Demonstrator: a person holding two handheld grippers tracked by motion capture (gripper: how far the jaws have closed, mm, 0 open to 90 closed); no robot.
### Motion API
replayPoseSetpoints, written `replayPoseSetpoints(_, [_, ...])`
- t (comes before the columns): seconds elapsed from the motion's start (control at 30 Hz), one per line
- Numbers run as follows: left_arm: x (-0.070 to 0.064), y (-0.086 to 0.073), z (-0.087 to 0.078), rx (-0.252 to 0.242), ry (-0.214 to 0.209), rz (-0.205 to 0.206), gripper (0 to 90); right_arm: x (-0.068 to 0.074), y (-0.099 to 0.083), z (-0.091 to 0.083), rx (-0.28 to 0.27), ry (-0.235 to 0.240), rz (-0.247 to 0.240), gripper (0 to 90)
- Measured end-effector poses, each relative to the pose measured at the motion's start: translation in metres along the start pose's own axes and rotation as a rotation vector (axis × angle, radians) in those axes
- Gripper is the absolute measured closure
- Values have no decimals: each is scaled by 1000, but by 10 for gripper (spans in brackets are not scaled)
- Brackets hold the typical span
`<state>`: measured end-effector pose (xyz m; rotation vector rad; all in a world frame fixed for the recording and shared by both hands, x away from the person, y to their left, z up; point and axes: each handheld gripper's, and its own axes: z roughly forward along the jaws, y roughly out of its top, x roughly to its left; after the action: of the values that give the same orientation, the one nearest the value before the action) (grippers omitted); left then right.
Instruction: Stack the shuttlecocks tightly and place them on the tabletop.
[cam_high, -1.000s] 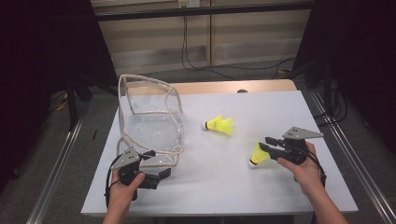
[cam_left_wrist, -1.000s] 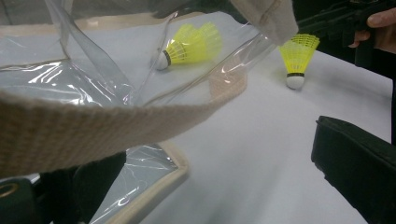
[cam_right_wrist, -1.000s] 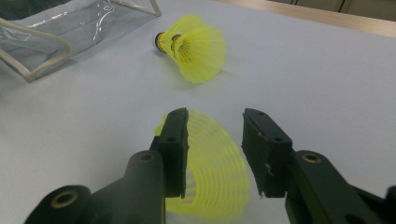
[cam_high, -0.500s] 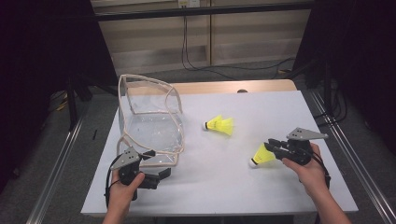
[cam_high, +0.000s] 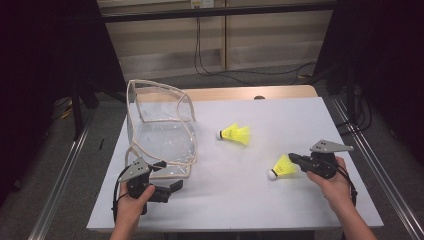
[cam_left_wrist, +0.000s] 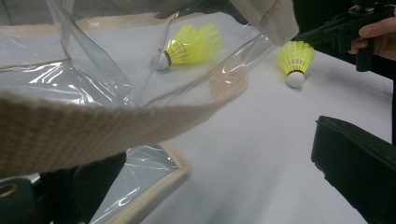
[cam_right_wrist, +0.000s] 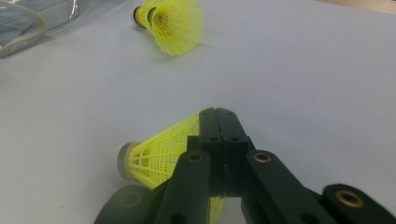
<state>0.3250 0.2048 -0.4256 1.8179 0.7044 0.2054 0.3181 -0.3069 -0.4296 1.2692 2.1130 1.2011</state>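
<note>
On the table (cam_high: 280, 210), the bag (cam_high: 160, 127) stands at the left, with the left gripper (cam_high: 170, 187) at its near edge. A pair of shuttlecocks (cam_high: 236, 134) lies right of the bag, mid-table. A single shuttlecock (cam_high: 282, 166) sits nearer and farther right, with the right gripper (cam_high: 292, 159) at its right side.

Light fell from above onto the white table (cam_high: 280, 200), bright and even, while the room around it stayed nearly black. Glare streaked the clear plastic bag (cam_left_wrist: 93, 79) before my left jaws, and its beige strap (cam_left_wrist: 93, 135) was blurred by closeness. My right jaws' near links were soft too; the held shuttlecock (cam_right_wrist: 159, 149) cast a faint shadow. Colours looked slightly grainy.
</note>
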Motion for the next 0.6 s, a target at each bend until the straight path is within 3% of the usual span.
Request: replayPoseSetpoints(0.6, [0, 0, 0, 0, 1, 0, 33, -1, -5, -1, -4, -15, -1, 900])
